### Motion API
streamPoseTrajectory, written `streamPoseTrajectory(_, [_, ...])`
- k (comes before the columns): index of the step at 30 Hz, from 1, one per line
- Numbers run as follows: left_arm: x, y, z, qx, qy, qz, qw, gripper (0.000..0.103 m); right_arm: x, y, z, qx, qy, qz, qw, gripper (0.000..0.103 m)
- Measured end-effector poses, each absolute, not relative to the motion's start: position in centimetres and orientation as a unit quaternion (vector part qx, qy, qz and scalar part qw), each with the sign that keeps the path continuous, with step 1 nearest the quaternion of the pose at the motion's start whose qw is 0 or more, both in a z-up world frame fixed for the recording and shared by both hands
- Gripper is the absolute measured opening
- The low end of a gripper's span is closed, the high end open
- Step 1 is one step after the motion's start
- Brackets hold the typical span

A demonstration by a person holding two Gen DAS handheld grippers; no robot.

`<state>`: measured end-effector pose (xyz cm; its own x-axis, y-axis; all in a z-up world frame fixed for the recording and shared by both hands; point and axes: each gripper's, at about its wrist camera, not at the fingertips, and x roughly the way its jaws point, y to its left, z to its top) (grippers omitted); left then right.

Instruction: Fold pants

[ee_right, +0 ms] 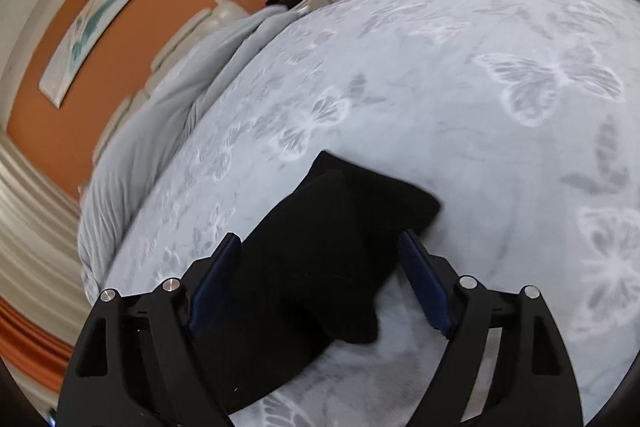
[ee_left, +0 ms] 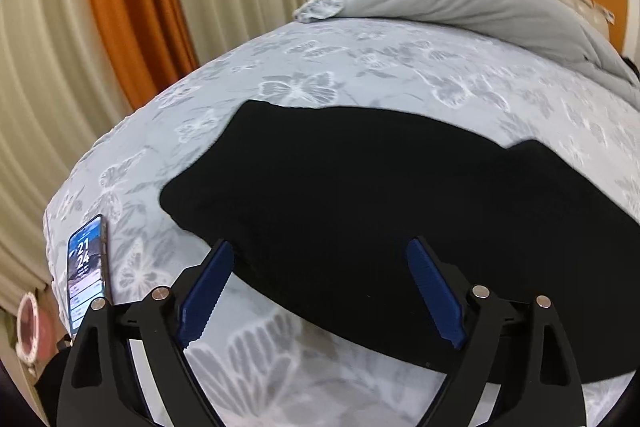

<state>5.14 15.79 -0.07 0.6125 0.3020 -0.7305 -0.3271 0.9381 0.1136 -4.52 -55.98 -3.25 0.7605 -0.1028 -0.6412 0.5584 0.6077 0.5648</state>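
Black pants (ee_left: 360, 211), lying on the bed (ee_left: 304, 67) ahead of both tools. Left hand-held gripper (ee_left: 320, 291): spread, empty, over the near edge. Right hand-held gripper (ee_right: 320, 283): spread, empty, over a doubled-over end. Phone (ee_left: 86, 267): left of the left one. Risk: pinching one layer only, so the fold skews.

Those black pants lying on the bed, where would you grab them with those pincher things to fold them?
Probably at the narrow end of the black pants, where a corner lies flat on the butterfly bedspread. The open right gripper could come in low from the near edge, one of its fingers sliding under the thin edge.
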Motion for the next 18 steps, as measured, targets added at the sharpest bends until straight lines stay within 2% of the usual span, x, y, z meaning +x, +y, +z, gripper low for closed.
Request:
streamPoseTrajectory(1, [5.2,15.4,-0.3,-0.010,0.407,0.172,0.897,0.086,-3.6,-55.5,-3.5,0.385,0.303,-0.195,0.850,0.072])
streamPoseTrajectory(4, [5.4,14.1,-0.9,0.005,0.408,0.160,0.899,0.086,-2.1,-54.5,-3.1,0.347,0.321,-0.194,0.860,0.046])
streamPoseTrajectory(5, [5.3,13.6,-0.9,0.009,0.405,0.158,0.901,0.086,-1.8,-54.2,-2.6,0.330,0.322,-0.195,0.866,0.017])
streamPoseTrajectory(6, [5.3,13.3,-0.8,0.014,0.399,0.155,0.904,0.086,-1.5,-54.1,-1.8,0.319,0.320,-0.194,0.871,0.006])
streamPoseTrajectory(9, [5.1,12.3,-0.8,0.037,0.374,0.161,0.912,0.086,-3.2,-53.2,3.8,0.316,0.204,-0.138,0.916,0.006])
streamPoseTrajectory(11, [5.1,11.9,-0.9,0.051,0.369,0.165,0.913,0.086,-4.2,-52.7,5.8,0.282,0.169,-0.140,0.934,0.006])
streamPoseTrajectory(13, [5.4,11.6,-1.2,0.058,0.375,0.164,0.911,0.086,-3.4,-54.2,3.8,0.264,0.212,-0.180,0.923,0.006])
streamPoseTrajectory(16, [6.0,11.6,-1.6,0.047,0.392,0.153,0.906,0.086,-2.5,-58.3,-4.5,0.351,0.338,-0.210,0.848,0.010])
streamPoseTrajectory(17, [6.0,11.6,-1.7,0.045,0.393,0.149,0.906,0.086,-3.5,-58.8,-5.7,0.384,0.326,-0.195,0.841,0.014])
streamPoseTrajectory(18, [6.1,11.6,-1.7,0.044,0.394,0.148,0.906,0.086,-4.4,-58.9,-5.2,0.393,0.306,-0.190,0.846,0.027])
